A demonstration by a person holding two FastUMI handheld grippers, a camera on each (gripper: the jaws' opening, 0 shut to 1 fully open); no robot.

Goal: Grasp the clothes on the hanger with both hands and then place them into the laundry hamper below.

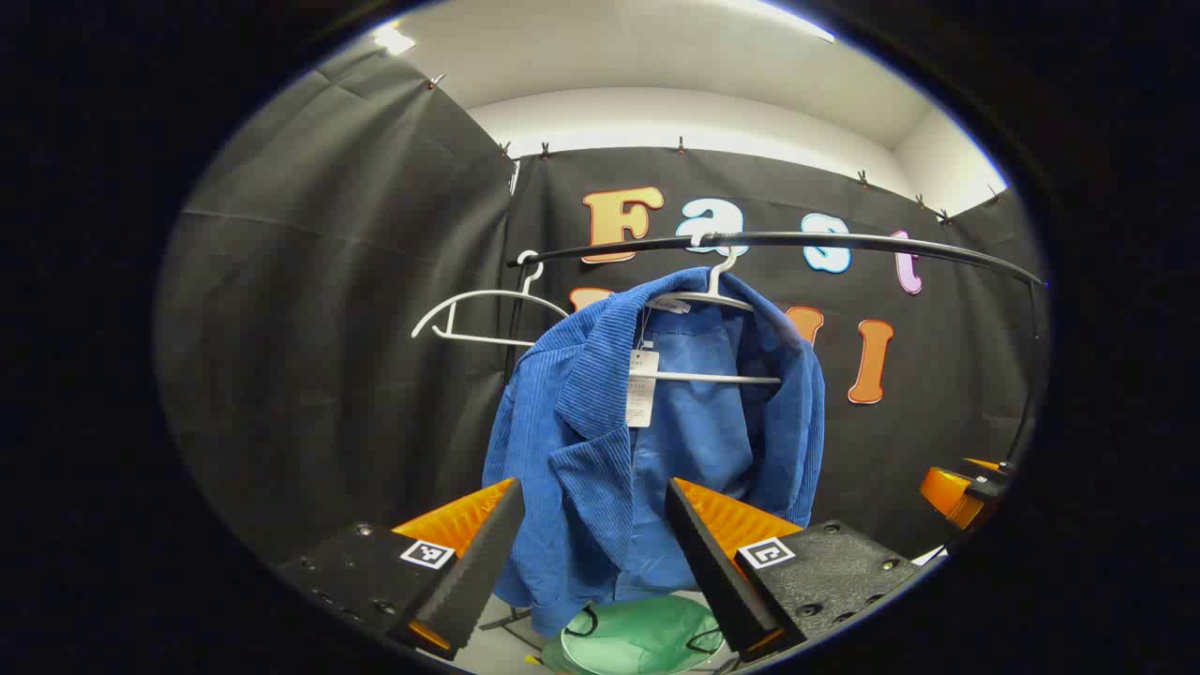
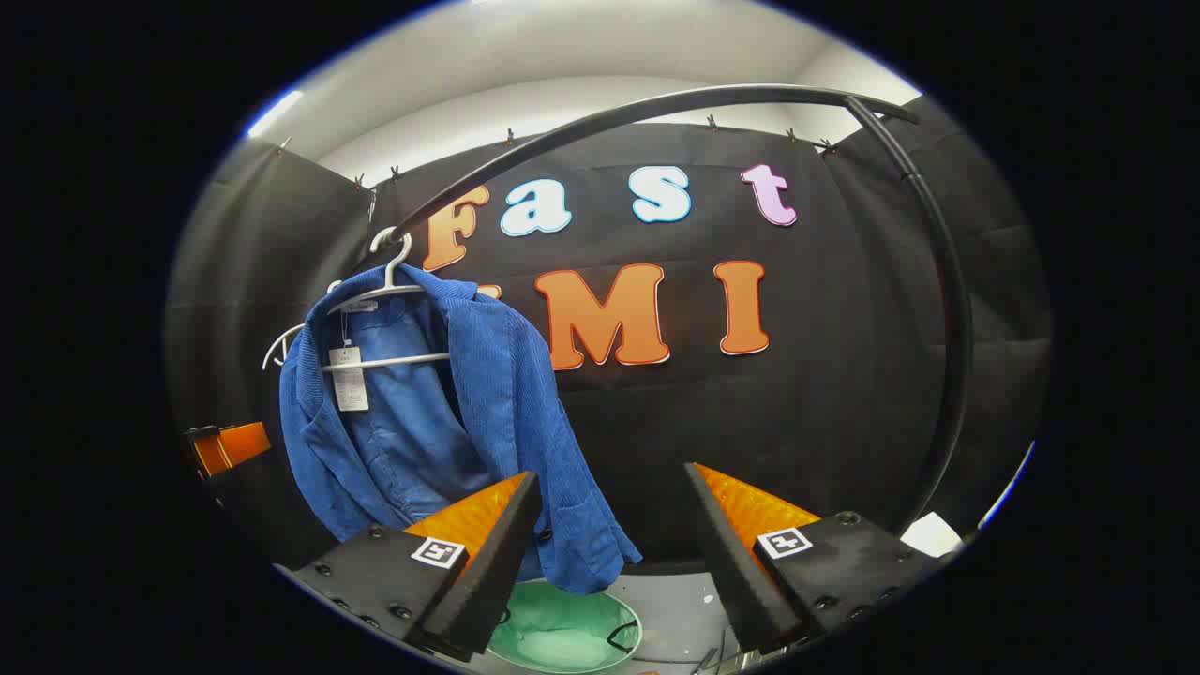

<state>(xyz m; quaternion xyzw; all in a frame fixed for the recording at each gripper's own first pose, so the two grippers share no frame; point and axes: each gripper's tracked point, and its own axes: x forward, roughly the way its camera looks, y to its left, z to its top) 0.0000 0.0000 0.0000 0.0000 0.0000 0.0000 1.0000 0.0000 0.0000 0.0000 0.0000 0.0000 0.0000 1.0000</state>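
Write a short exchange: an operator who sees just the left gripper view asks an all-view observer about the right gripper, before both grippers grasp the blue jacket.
Operator: Is the right gripper open?
Observer: Yes. In the right gripper view its jaws stand wide apart with nothing between them.
Operator: Is it lined up on the blue jacket?
Observer: Not quite. In that view the jacket hangs left of the gap, and its lowest hem corner is beside the left finger.
Operator: And the green hamper?
Observer: It shows directly under that hem corner, at the bottom of the view.
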